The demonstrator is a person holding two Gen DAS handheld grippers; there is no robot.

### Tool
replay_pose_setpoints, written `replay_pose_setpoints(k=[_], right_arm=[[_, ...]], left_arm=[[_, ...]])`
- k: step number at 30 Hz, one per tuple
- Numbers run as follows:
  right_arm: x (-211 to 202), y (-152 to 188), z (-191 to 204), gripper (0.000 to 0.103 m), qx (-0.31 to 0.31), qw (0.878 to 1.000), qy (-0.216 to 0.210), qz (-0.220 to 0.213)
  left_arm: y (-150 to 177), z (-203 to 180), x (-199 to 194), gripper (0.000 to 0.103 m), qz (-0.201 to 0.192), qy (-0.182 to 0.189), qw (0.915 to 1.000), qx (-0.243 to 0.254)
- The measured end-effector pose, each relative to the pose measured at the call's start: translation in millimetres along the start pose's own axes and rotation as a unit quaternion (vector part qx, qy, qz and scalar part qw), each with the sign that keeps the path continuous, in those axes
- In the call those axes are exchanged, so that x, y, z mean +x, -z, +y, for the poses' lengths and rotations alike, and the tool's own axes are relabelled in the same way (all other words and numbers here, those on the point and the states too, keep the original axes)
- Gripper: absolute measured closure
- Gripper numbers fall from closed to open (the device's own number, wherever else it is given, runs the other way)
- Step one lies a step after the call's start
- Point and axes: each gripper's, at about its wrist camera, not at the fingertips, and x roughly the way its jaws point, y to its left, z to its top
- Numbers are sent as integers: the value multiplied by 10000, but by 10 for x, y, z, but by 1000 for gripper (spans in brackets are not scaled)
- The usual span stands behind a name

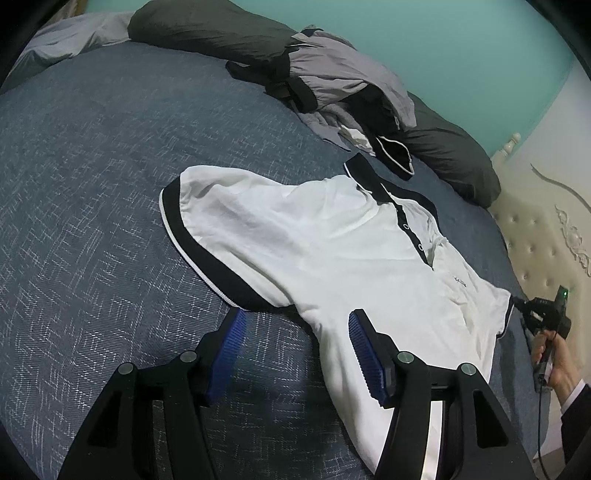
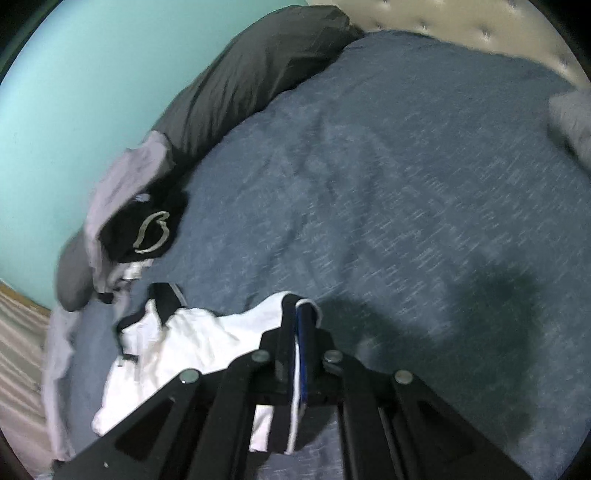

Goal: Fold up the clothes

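A white polo shirt [image 1: 314, 236] with black collar and cuffs lies spread face up on the blue bedspread [image 1: 92, 184]. My left gripper [image 1: 297, 314] is open just above the shirt's near side. Its left blue pad [image 1: 231, 343] is over the bedspread by the black sleeve cuff, and its right pad [image 1: 365, 354] is over the white body. My right gripper [image 2: 301, 308] is shut on the other sleeve's black-trimmed cuff [image 2: 291, 424]. In the left wrist view the right gripper [image 1: 532, 308] shows at the shirt's far right edge, held by a hand [image 1: 561, 362].
A heap of grey and black clothes [image 1: 332, 85] lies behind the shirt, against dark grey pillows [image 1: 207, 29] along the teal wall. A cream tufted headboard [image 1: 543, 229] borders the right side. Open bedspread stretches to the left [image 1: 74, 258].
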Motion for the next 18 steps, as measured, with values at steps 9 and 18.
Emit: replay_pose_setpoints(k=[9, 18], right_arm=[[-35, 485, -260, 50, 684, 9951, -447, 561], [151, 879, -155, 54, 1161, 9850, -996, 795]], left_arm=[[20, -55, 4, 41, 18, 43, 10000, 48], [16, -41, 12, 41, 4, 15, 10000, -7]])
